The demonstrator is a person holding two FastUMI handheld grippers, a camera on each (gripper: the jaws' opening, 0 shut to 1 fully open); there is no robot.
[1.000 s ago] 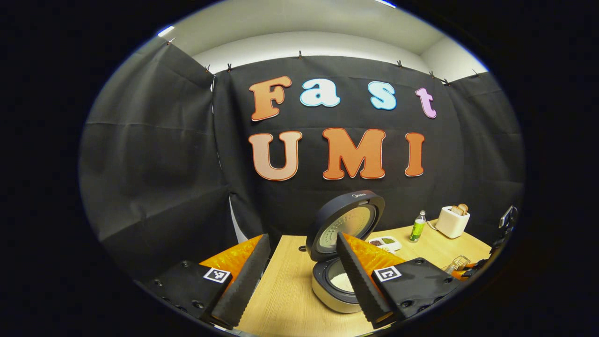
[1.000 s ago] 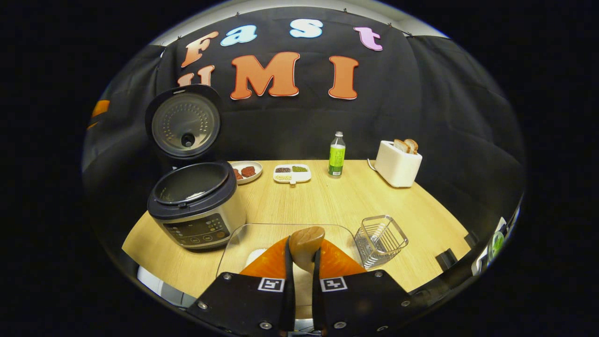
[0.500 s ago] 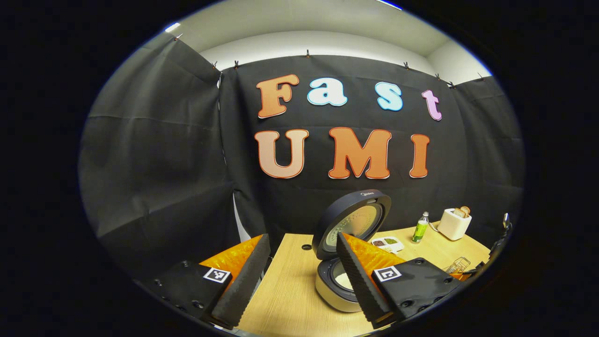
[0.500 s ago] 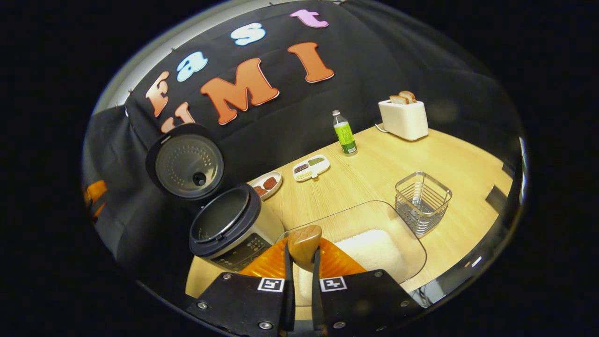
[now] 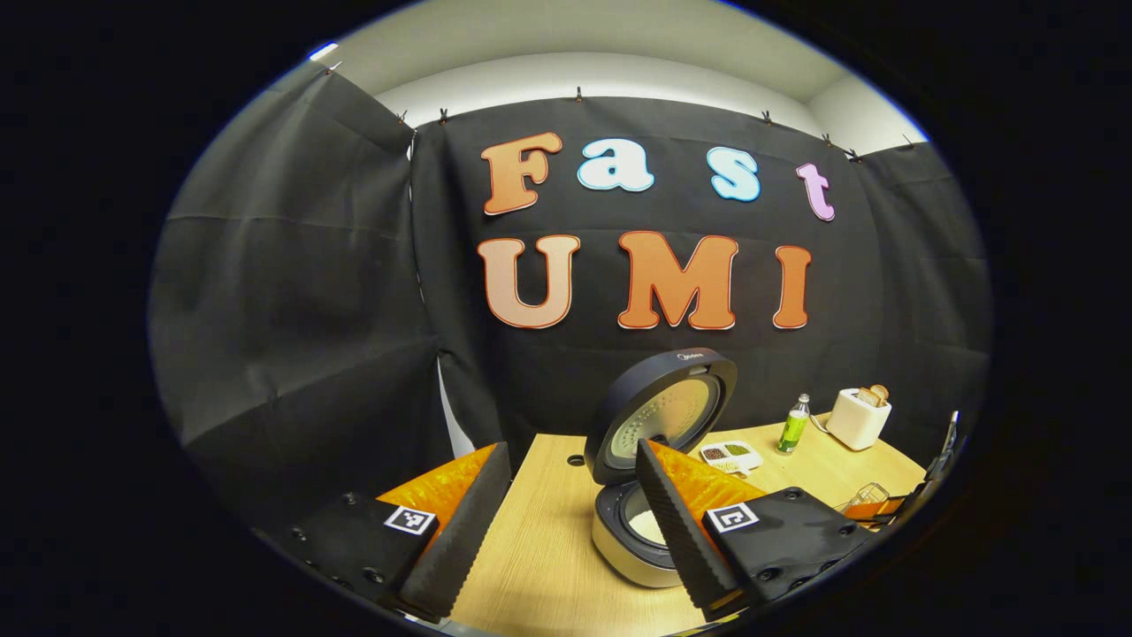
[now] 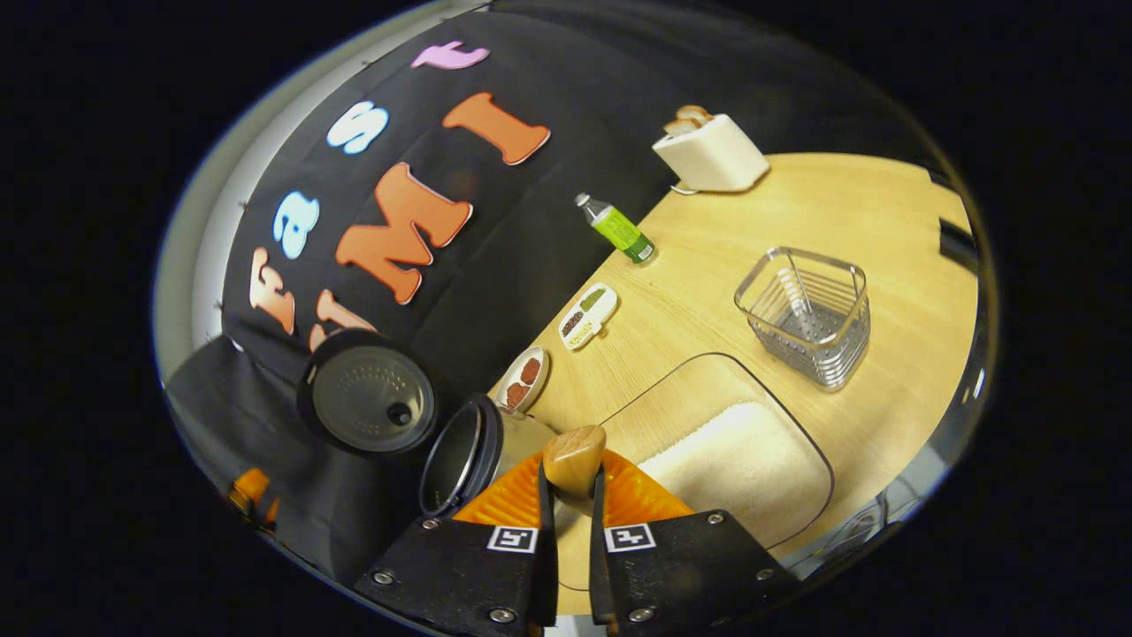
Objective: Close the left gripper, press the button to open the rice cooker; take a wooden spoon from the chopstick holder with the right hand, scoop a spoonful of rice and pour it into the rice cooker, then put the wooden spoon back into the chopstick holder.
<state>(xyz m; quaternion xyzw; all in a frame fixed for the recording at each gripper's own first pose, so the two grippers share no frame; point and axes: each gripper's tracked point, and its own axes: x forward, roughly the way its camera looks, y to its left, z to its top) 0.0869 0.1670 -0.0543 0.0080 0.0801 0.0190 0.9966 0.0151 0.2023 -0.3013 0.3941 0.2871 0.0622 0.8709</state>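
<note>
right gripper [image 6: 566, 518] clamped tight on the wooden spoon [image 6: 575, 458], rolled over the rice tray [image 6: 734, 460] | rice cooker [image 6: 460, 456] lid up, ready for pouring | left gripper [image 5: 566, 522] gaping wide, holding nothing | chopstick holder [image 6: 809, 314] waiting nearby

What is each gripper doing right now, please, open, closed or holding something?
Left gripper: open, holding nothing.
Right gripper: closed on the wooden spoon, above the tray of rice.
</note>
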